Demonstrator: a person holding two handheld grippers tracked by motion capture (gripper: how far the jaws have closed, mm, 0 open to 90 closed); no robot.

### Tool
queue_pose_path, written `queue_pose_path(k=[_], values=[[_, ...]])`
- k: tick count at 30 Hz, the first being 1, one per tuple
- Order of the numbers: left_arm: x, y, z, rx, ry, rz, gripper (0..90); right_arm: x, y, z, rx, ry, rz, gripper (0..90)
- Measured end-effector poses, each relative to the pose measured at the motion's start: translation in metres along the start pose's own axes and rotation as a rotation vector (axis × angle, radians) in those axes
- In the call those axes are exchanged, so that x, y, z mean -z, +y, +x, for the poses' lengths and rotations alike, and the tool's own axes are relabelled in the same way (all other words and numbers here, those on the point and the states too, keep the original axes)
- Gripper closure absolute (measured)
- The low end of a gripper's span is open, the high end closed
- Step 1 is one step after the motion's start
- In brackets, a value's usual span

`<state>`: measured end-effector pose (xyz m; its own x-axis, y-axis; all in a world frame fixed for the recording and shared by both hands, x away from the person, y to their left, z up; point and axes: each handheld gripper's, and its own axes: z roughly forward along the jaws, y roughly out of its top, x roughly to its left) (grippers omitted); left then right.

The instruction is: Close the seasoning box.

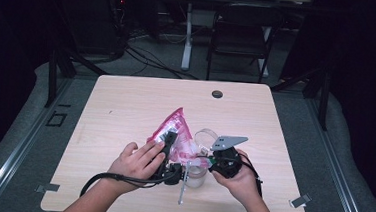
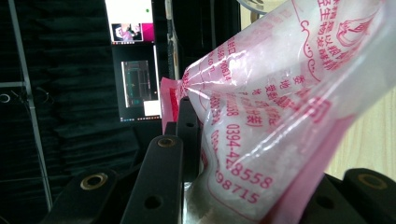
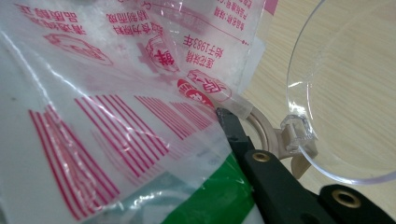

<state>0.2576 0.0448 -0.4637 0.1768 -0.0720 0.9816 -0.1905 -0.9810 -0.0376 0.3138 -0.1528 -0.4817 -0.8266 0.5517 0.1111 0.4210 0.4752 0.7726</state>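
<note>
My table (image 1: 126, 101) is lit evenly from above, soft shadows under my hands; the far room stays dark. Up close, my bag (image 2: 280, 116) blurs, and glare streaks its plastic and the clear lid (image 3: 345, 93).

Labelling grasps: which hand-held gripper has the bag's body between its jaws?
The left hand-held gripper: its jaws straddle the pink-printed bag. The right hand-held gripper, by the clear jar, is shut on the bag's corner.

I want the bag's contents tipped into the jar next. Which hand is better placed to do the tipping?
Probably the left. The left gripper has its jaws clamped on the pink printed bag, held up beside the clear jar. The right gripper pinches a corner of the bag by the jar's open lid, steadying it.
</note>
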Motion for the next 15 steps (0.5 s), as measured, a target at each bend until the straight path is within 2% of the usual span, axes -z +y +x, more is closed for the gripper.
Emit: queue_pose_path(k=[15], values=[[0.0011,0.0009,0.0002,0.002,0.004,-0.004,76.6,-0.0016,-0.0004,-0.0001,-0.002,-0.002,0.004,90.0]])
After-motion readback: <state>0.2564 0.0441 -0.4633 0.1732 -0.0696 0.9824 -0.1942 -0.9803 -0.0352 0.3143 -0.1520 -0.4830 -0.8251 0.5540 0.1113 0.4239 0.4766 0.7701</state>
